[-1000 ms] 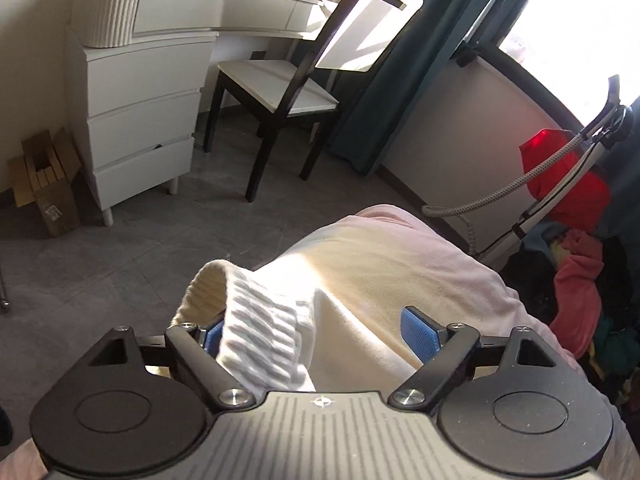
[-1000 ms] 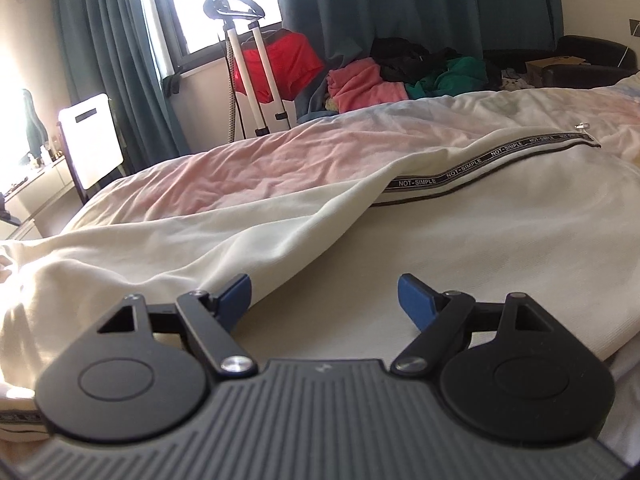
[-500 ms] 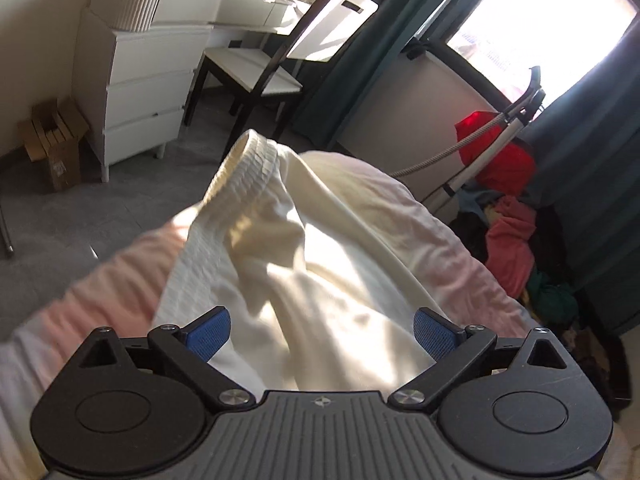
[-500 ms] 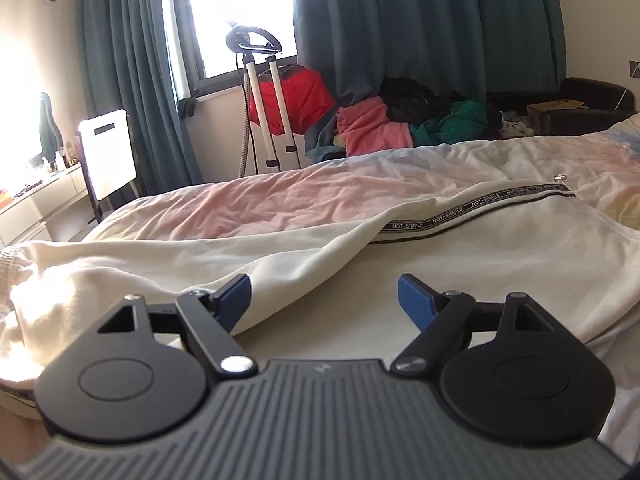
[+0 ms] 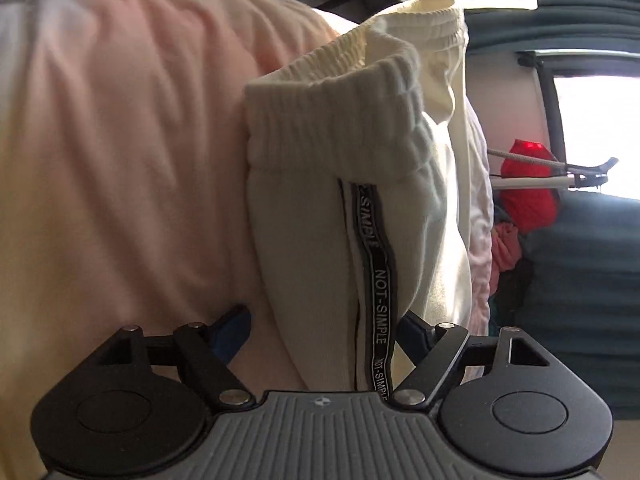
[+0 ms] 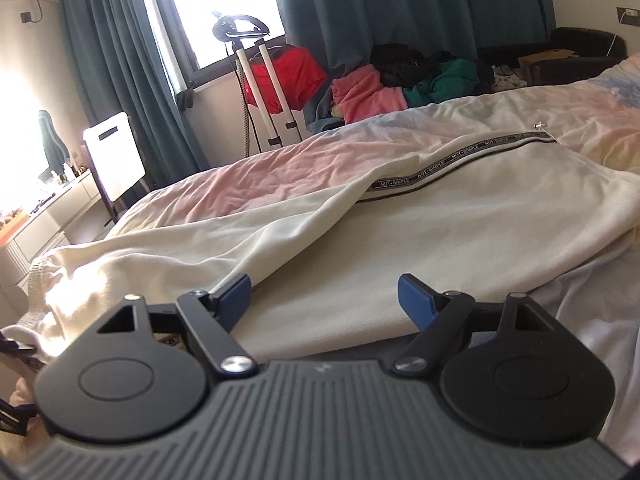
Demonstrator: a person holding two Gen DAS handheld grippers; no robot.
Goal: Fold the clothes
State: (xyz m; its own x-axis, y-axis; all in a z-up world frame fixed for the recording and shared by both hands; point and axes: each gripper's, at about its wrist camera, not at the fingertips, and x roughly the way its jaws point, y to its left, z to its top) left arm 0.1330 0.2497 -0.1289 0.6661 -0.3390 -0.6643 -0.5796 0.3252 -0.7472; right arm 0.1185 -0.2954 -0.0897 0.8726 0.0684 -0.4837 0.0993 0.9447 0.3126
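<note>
Jaws spread wide on the left gripper [image 5: 324, 332], straddling cream trousers [image 5: 320, 216] without closing on them; the right gripper [image 6: 326, 300] likewise gapes, empty, above them. The garment lies along a bed [image 6: 260, 184] with pink sheets, its black side tape [image 5: 380, 288] reading "NOT-SIMPLE". A garment steamer [image 6: 256, 80] stands at 11 o'clock beneath teal curtains [image 6: 400, 0], with heaped clothes [image 6: 400, 84] at 1 o'clock.
</note>
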